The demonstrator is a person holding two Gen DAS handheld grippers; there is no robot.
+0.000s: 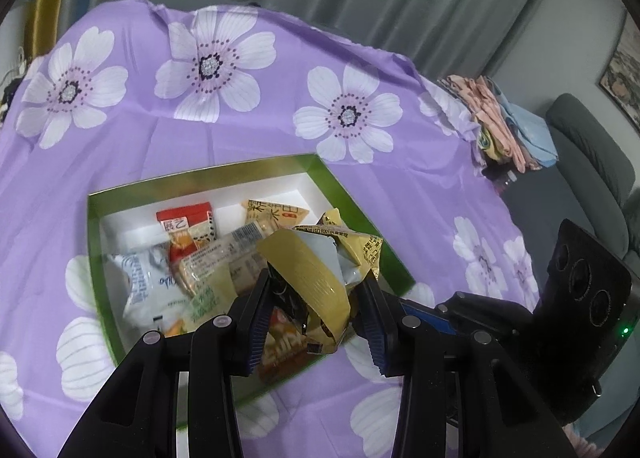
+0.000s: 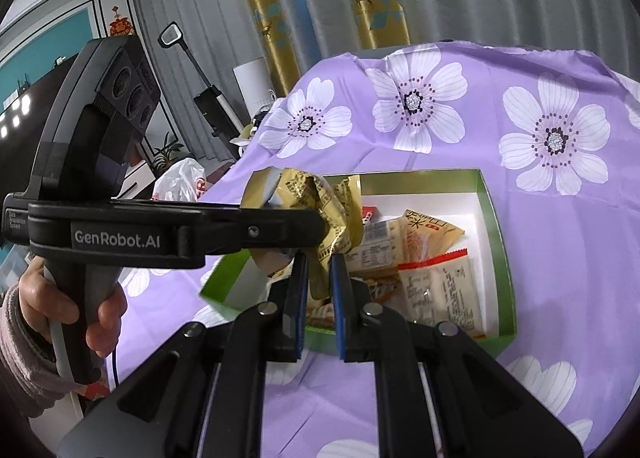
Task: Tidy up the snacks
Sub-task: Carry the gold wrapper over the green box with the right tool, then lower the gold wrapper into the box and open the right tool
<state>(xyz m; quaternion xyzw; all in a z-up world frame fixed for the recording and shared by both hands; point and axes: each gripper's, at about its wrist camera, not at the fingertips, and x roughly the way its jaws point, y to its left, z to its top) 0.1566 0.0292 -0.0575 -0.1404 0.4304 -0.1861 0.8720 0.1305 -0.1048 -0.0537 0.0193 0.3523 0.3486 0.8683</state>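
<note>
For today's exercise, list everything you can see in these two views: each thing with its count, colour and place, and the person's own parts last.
Box: one, green rim, white inside, on the cloth.
Gold packet: one, crumpled, held above the box by both grippers.
Other snack packets: several, red, white and yellow, in the box.
Tablecloth: one, purple with white flowers.
Folded cloths: pile, pink and blue, far right edge.
Left gripper: black, blue pads.
Right gripper: black, blue pads.
Hand: on left gripper's handle.

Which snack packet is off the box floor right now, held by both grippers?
The crumpled gold packet: the left gripper and right gripper both pinch it above the green box; the others lie inside.
</note>
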